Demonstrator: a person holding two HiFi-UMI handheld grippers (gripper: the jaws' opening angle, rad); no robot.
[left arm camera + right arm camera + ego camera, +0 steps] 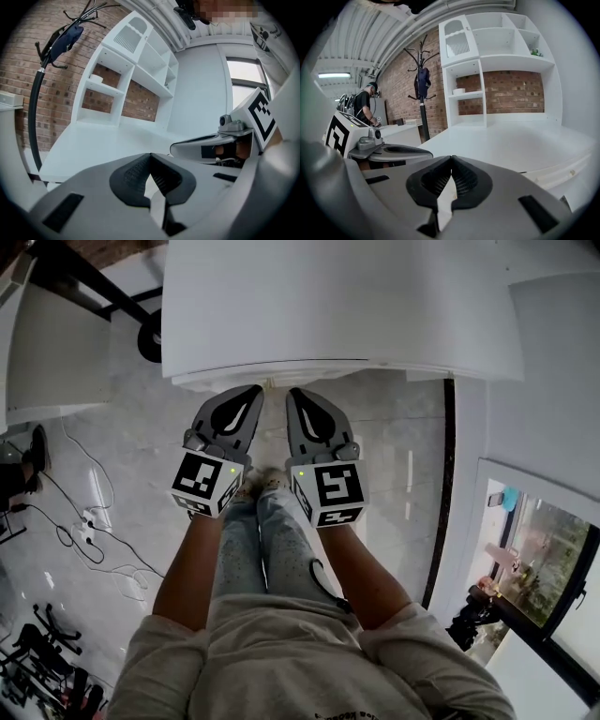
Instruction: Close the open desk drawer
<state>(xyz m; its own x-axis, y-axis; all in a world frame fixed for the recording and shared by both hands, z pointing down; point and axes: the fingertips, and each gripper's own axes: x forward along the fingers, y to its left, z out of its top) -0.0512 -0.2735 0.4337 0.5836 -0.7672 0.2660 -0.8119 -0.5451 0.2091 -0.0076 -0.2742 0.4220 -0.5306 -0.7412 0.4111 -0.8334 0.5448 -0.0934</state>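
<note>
1. Jaws of the left gripper (255, 392) and right gripper (293, 395) are clenched tip to tip, empty, side by side.
2. Drawer front (356, 369) lies just ahead, along the white surface's (328, 296) near edge.
3. Shelf unit (497, 70) stands at the back.

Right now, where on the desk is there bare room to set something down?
The white desktop is bare from the shelf unit to its front edge. Crowded only at that edge, where the left gripper and right gripper, both shut, sit side by side.
</note>
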